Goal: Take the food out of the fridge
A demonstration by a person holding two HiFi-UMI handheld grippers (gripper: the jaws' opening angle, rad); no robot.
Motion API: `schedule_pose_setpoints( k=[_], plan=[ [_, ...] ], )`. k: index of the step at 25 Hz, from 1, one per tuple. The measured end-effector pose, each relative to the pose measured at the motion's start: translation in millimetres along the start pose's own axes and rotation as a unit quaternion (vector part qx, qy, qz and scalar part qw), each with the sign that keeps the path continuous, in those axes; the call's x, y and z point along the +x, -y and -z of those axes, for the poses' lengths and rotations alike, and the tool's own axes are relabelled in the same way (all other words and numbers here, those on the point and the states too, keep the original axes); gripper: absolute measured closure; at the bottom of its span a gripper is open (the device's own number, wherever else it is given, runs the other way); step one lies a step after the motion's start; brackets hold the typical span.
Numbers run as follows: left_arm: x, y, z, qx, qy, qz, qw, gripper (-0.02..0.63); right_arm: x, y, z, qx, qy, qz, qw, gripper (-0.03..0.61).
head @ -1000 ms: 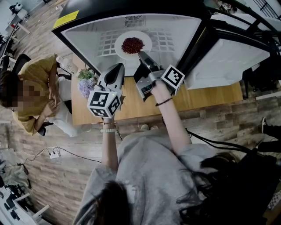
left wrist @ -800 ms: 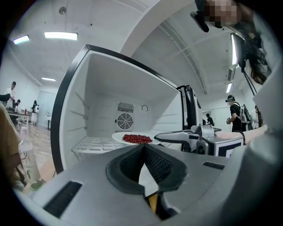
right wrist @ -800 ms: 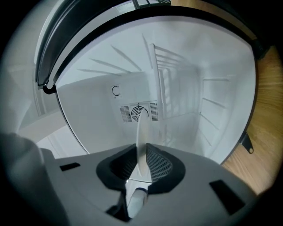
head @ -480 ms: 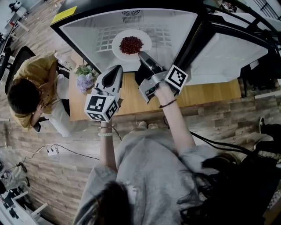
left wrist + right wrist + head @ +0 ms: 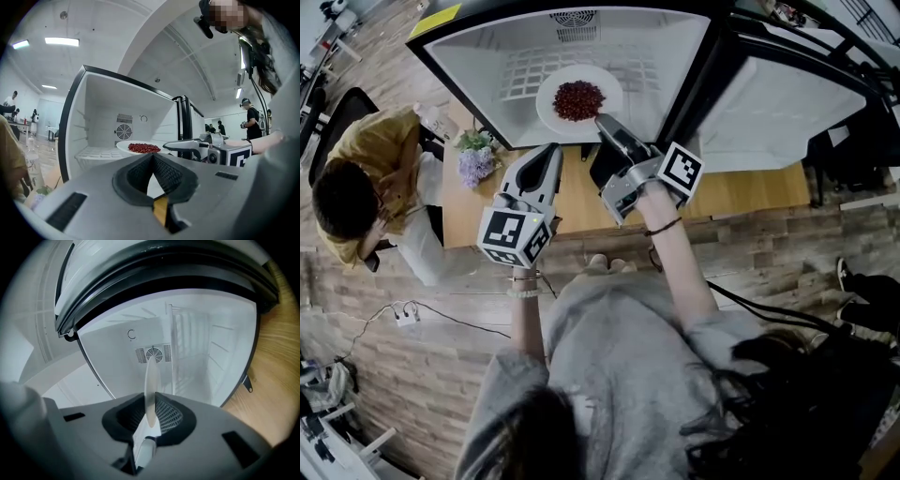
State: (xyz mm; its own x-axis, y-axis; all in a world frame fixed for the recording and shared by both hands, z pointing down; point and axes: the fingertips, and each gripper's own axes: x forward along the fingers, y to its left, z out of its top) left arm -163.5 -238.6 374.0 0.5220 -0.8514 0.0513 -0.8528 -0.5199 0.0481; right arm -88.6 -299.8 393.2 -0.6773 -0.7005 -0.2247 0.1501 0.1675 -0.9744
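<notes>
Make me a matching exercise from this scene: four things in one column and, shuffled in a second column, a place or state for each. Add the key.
Things
1. left gripper
2. right gripper
3. flowers
4. red food

Places or states
A. heaped on the white plate
B. jaws together, nothing between them
C. clamped on the plate's rim
D. on the wooden table, beside the fridge

Pairs: 1-B, 2-C, 3-D, 4-A
</notes>
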Motion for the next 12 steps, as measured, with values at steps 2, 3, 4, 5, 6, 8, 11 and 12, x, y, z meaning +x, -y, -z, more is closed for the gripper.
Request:
schedule_pose_setpoints(
  k=[2,3,4,5,6,8,11,12],
  plan=[
    [-2.8,4.4,-0.7,0.001,0.001,0.001,1.0,0.606,-5.1,-1.7,1.1,0.002,-0.003,-0.001,1.0,0.52],
    [-4.4,6.5,-1.1,0.001,0.002,0.0,1.0,0.606,-7.7,-2.5,1.7,0.003,-0.004,-0.002,1.0,0.52],
    [-6.2,8.5,-1.4,0.001,0.003,0.0,1.0,0.606,-10.2,-3.4,2.5,0.004,-0.006,-0.004,1.0,0.52],
    [-8.0,10.5,-1.6,0.001,0.004,-0.001,1.0,0.606,-12.6,-4.3,3.4,0.005,-0.008,-0.005,1.0,0.52],
    [-9.9,12.5,-1.6,0.002,0.005,-0.001,1.0,0.606,-15.1,-5.1,4.4,0.005,-0.01,-0.006,1.0,0.52],
    [-13.4,16.4,-1.2,0.002,0.006,-0.003,1.0,0.606,-19.7,-6.5,5.7,0.006,-0.014,-0.007,1.0,0.52],
    [-18.7,21.6,-0.7,-0.001,0.008,-0.008,0.9999,0.606,-26.4,-9.0,7.4,0.009,-0.02,-0.007,1.0,0.52],
    [-20.3,23.3,-0.3,-0.003,0.009,-0.011,0.9999,0.606,-28.8,-9.7,8.1,0.01,-0.021,-0.008,1.0,0.52]
  ],
)
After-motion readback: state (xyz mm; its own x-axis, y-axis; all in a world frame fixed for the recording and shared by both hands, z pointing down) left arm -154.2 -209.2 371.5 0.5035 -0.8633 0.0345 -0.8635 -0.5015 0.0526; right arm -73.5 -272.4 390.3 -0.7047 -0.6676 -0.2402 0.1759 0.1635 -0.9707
